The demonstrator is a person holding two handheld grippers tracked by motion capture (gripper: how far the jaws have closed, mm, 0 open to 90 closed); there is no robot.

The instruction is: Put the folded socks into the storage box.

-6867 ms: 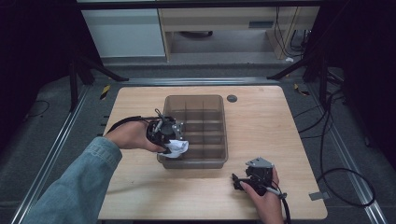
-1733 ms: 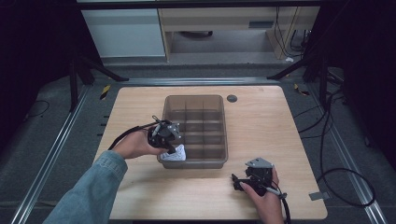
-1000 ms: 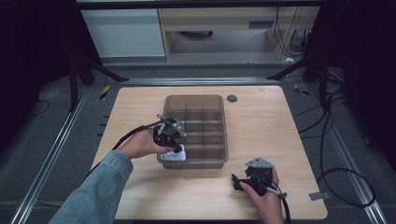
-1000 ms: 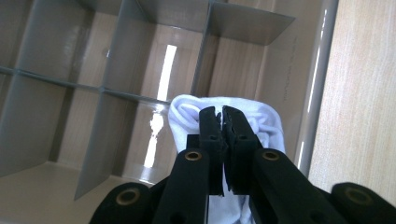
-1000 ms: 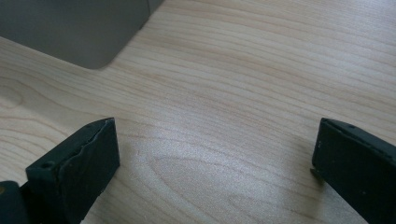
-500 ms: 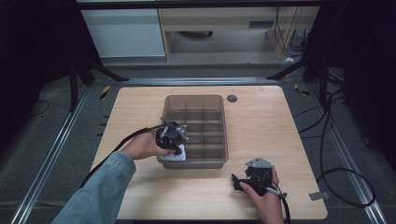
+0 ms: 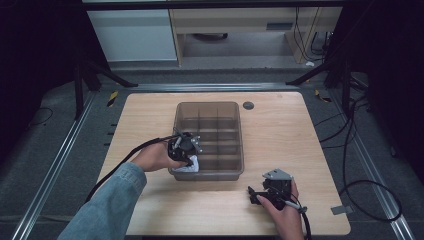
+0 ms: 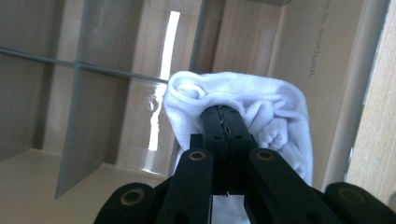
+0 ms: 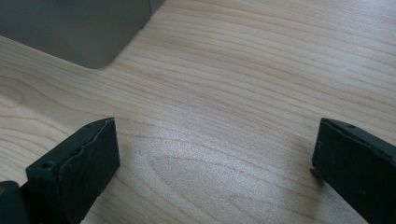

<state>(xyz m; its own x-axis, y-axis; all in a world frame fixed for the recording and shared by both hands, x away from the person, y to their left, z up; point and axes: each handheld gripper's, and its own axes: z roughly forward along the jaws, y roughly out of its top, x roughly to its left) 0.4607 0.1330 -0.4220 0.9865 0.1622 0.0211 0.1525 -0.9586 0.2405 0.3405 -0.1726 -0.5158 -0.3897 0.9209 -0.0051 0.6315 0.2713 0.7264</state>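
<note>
Placement of a white cloth (image 8: pixel 247 112) into a divided bin (image 7: pixel 209 140), late stage. The left claw (image 7: pixel 187 155) is pinched on a bunched fold of the cloth, its two black jaws pressed together with fabric gathered around their tips, as the left gripper view shows. In the high view the cloth (image 7: pixel 189 165) hangs at the near left corner of the bin, just inside the wall, over the compartment closest to the person; whether it touches the floor of that compartment cannot be told. The grey dividers (image 8: pixel 79 65) and the other compartments of the bin appear empty. The right claw (image 7: pixel 256 196) rests low over the tabletop (image 7: pixel 280 130) near its front edge, well apart from the bin, jaws spread wide with bare wood between them and nothing held. Judged from this arrangement, the pick-up and carry are complete and the cloth is already over its compartment; what remains is to lower it fully, part the left jaws to let the fabric drop, and lift the claw clear without dragging the cloth back over the wall.
</note>
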